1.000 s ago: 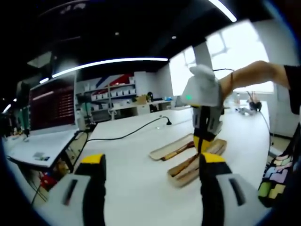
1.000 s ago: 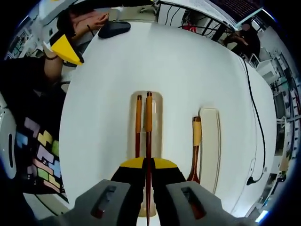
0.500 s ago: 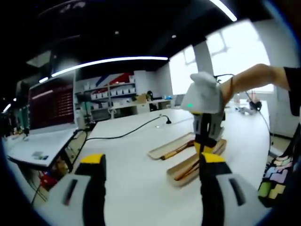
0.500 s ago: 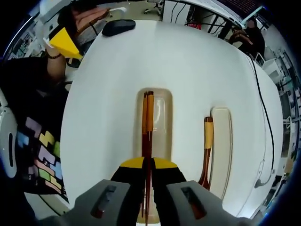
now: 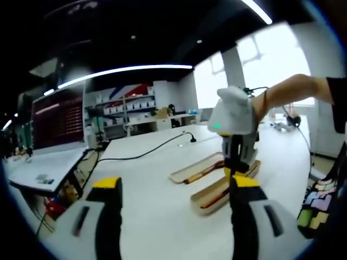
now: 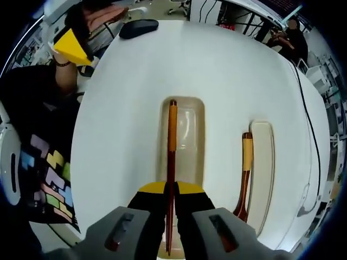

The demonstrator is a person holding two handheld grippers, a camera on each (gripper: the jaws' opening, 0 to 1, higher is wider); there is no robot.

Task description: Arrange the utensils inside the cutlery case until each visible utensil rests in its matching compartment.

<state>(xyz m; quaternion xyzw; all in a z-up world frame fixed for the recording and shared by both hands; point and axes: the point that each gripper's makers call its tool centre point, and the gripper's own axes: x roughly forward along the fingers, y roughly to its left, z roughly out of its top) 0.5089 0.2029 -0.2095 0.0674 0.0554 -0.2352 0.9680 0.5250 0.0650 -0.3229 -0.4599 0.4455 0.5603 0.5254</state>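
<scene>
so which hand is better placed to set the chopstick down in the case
Right. The right tongs are shut on the chopstick, held lengthwise over the open cutlery case on the white table. The left tongs are open, holding nothing, off to the side of the case.

Left gripper [image 5: 173, 187]: two grey jaw housings, each with a dark rectangular slot, black fingers [image 5: 111, 216] capped with yellow tips. Right gripper [image 6: 169, 189]: same grey housings with slots, black fingers, yellow tips; seen from outside it carries a white rounded body [image 5: 233, 111] with a small green light. Person: black short sleeve [image 5: 337, 103], dark wristband [image 5: 266, 100], black garment with pastel block print [image 6: 46, 173].
</scene>
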